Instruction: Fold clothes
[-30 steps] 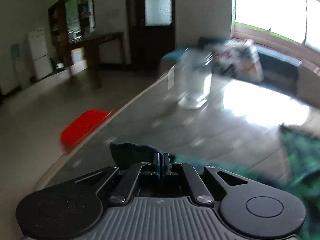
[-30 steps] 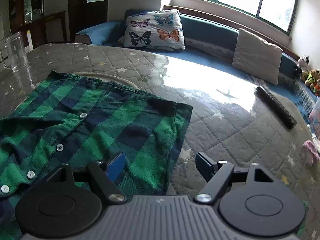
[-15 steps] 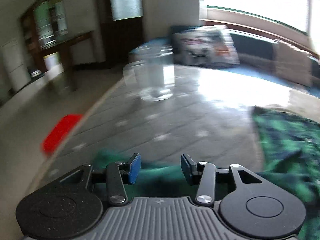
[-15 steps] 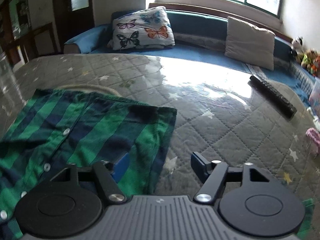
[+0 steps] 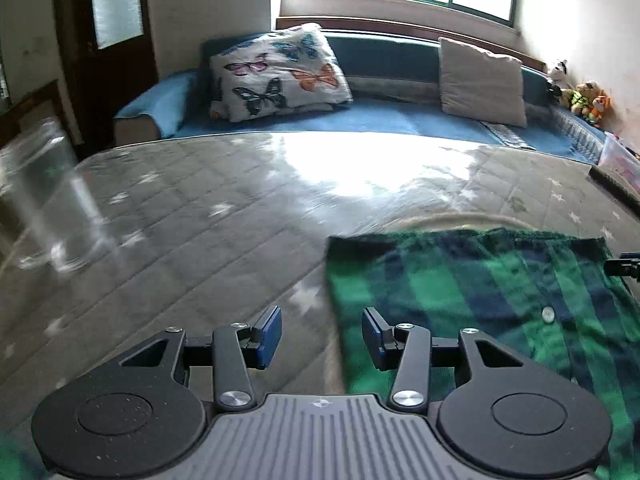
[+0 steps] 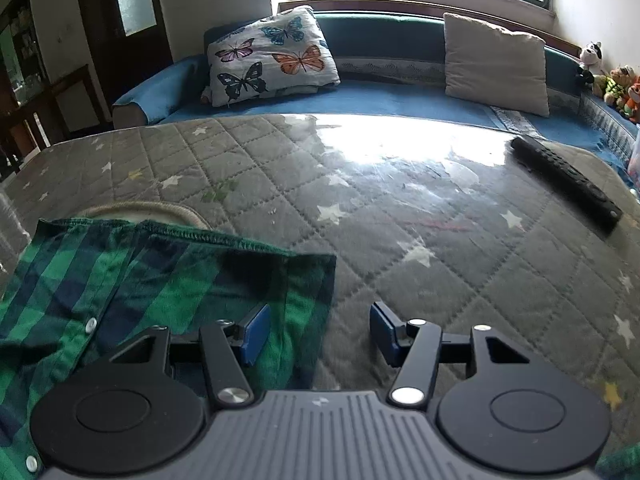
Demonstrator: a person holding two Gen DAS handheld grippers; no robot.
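Observation:
A green and navy plaid shirt (image 5: 480,292) with white buttons lies flat on the quilted grey table cover (image 5: 200,240). In the left wrist view it fills the lower right, and my left gripper (image 5: 322,334) stands open over its left edge, holding nothing. The right wrist view has the shirt (image 6: 160,280) at lower left, hem toward the window. My right gripper (image 6: 318,334) hangs open above the shirt's right edge, its left finger over the cloth, its right finger over bare cover.
A clear glass jug (image 5: 44,208) stands at the table's left side. A black remote control (image 6: 568,180) lies at the far right. Beyond the table runs a blue sofa (image 6: 380,100) with a butterfly cushion (image 6: 272,56) and a beige cushion (image 6: 496,64).
My left gripper was shut on cloth, then opened and swung right, from the table's left edge to the shirt's left side. The right gripper stayed open and shifted toward the shirt's right edge.

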